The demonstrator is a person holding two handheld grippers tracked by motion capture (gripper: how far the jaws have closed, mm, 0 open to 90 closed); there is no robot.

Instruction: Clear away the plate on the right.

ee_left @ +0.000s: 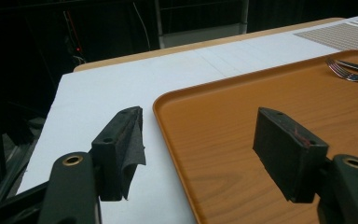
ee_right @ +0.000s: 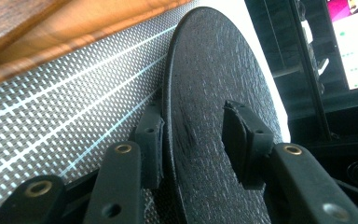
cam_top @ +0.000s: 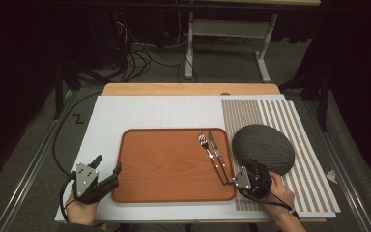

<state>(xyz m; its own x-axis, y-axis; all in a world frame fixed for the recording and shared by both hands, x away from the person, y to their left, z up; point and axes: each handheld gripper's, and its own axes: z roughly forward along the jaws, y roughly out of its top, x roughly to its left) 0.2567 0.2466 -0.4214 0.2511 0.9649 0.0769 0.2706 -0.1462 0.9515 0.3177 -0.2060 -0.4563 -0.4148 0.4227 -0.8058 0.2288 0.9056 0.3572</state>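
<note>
Right gripper (cam_top: 254, 170) sits at lower right of the high view, at the near edge of the dark round plate (cam_top: 263, 147). In the right gripper view the plate's rim (ee_right: 168, 93) runs between the 2 jaws: 1 pad lies under it against the striped placemat (ee_right: 51, 116), the other stands above the plate's top face with a gap visible. Jaws half-wide, straddling the rim, not yet clamped.

The plate rests on the placemat, right of centre in the high view, just right of the orange tray (cam_top: 164, 164).

A fork (cam_top: 207, 150) and a knife (cam_top: 217, 152) lie side by side at the tray's right end.

Left gripper (cam_top: 107, 170) at lower left, jaws wide, straddling the tray's left rim (ee_left: 168, 121), holding nothing.
</note>
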